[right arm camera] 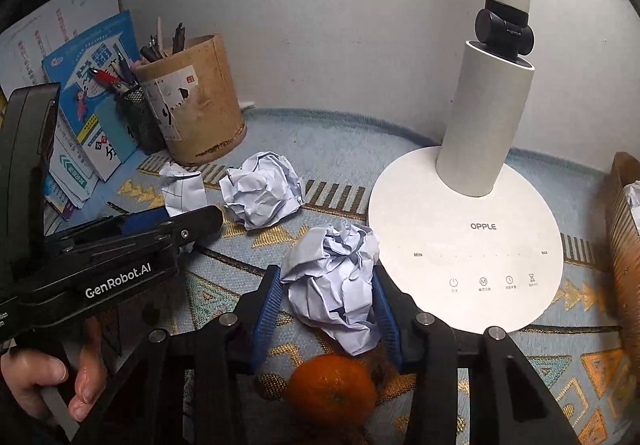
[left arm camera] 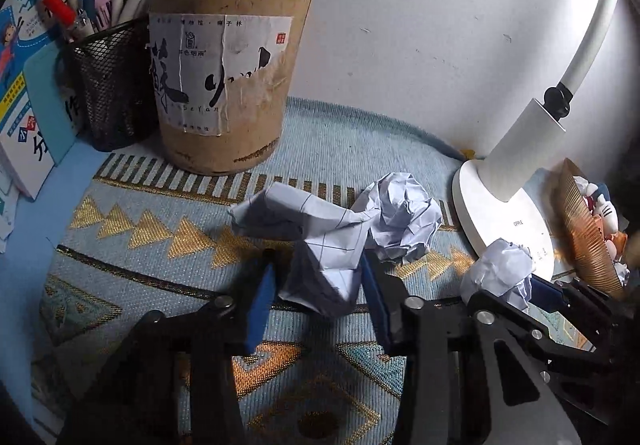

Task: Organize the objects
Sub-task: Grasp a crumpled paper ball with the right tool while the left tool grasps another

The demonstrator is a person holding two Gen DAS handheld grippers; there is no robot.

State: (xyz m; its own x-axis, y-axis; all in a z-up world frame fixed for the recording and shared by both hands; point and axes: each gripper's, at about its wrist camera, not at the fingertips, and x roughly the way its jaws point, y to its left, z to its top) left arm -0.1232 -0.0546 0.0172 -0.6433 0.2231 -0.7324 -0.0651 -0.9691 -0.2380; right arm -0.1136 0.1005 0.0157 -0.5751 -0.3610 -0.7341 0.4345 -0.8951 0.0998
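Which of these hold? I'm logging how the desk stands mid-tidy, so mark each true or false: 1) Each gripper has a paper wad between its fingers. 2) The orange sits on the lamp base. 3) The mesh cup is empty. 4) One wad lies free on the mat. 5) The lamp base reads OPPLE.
1) True: the left gripper and right gripper each have a paper wad between their fingers.
2) False: the orange lies on the mat, below the right gripper.
3) False: the mesh cup holds pens.
4) True: a free wad lies ungripped.
5) True: see the lamp base.
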